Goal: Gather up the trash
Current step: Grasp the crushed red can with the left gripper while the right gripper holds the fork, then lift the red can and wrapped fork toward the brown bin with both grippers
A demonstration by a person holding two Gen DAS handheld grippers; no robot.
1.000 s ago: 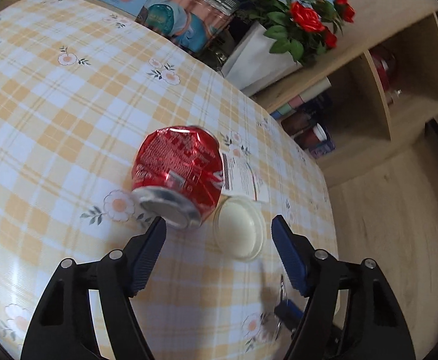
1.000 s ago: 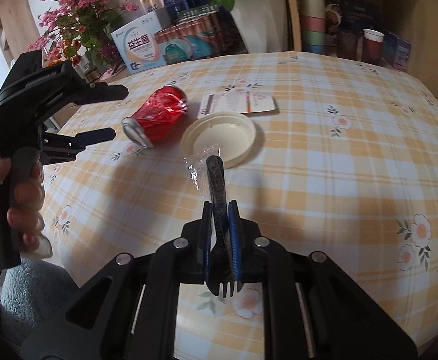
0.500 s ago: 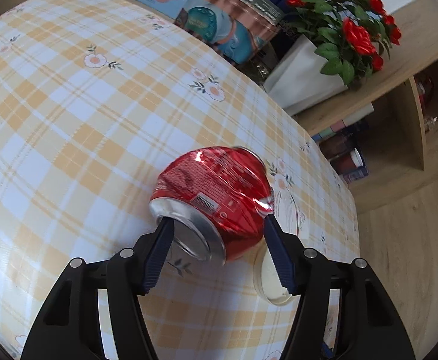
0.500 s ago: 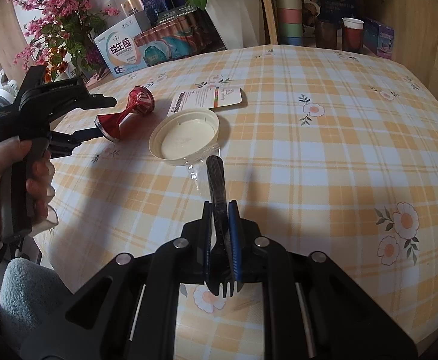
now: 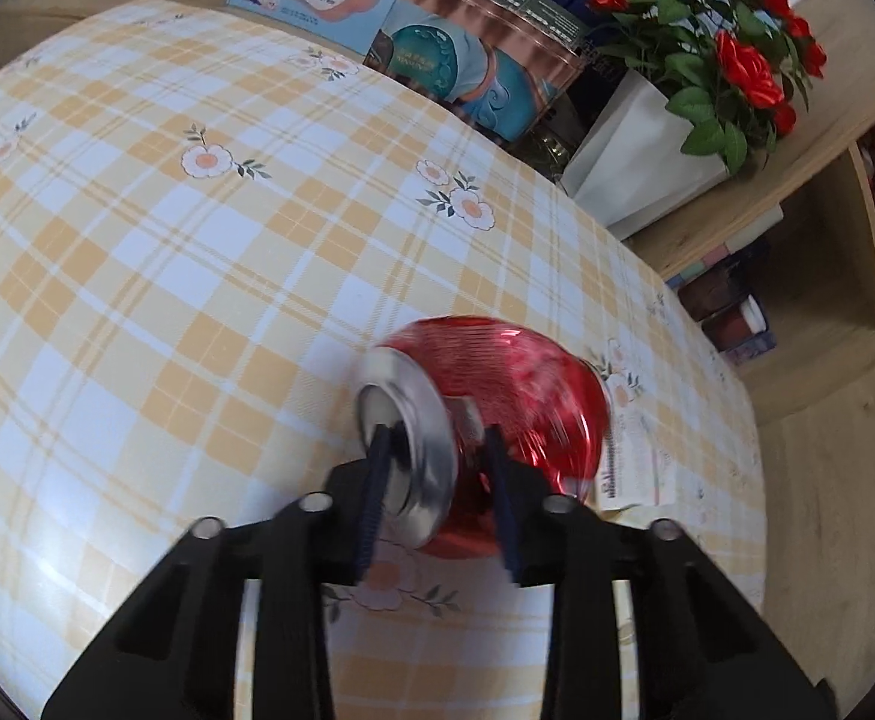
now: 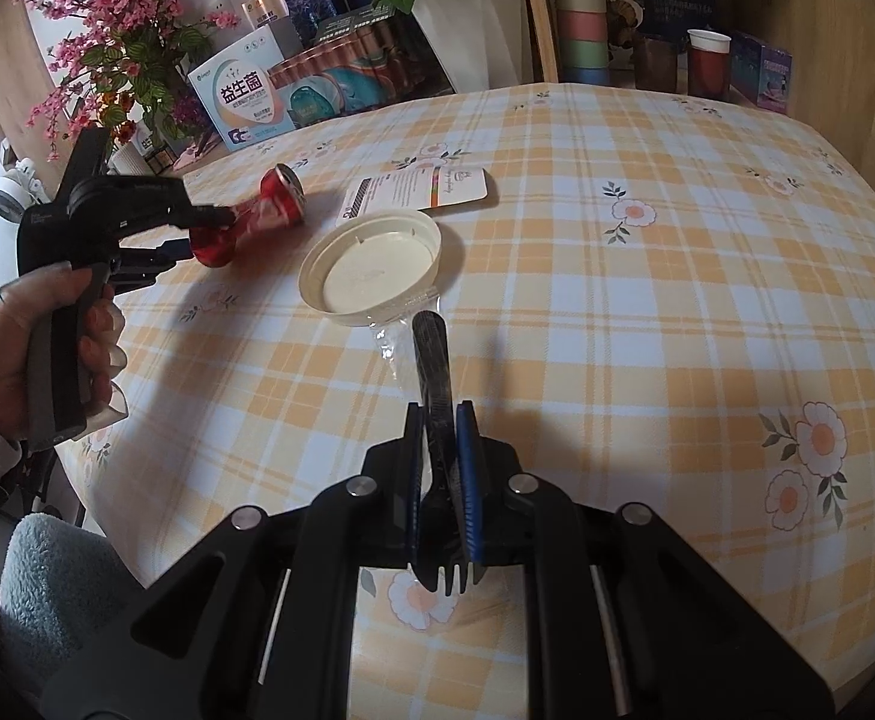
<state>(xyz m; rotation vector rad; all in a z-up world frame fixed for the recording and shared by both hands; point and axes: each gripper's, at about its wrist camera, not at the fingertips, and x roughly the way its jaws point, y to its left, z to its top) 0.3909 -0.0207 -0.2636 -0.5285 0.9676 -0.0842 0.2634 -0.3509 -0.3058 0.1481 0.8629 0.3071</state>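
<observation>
A crushed red drink can (image 5: 521, 396) lies on the checked tablecloth (image 5: 197, 276). My left gripper (image 5: 434, 438) is closing on its squeezed waist, and both pads press the metal. The right wrist view shows the same can (image 6: 263, 213) pinched in the left gripper (image 6: 209, 234), which a hand holds. My right gripper (image 6: 440, 420) is shut on a black plastic fork (image 6: 431, 360) in a clear wrapper, handle pointing forward. A cream round lid (image 6: 371, 267) and a printed paper card (image 6: 419, 192) lie on the table between the two grippers.
Boxes (image 6: 245, 96) and a white pot of red roses (image 5: 635, 168) stand along the table's far edge. A wooden shelf (image 6: 707, 60) with stacked cups sits behind. A grey fluffy seat (image 6: 53, 576) is at the lower left, off the table.
My left gripper moved forward over the can and its jaws narrowed until they squeezed it; the can's waist has crumpled. My right gripper stayed put, still holding the fork.
</observation>
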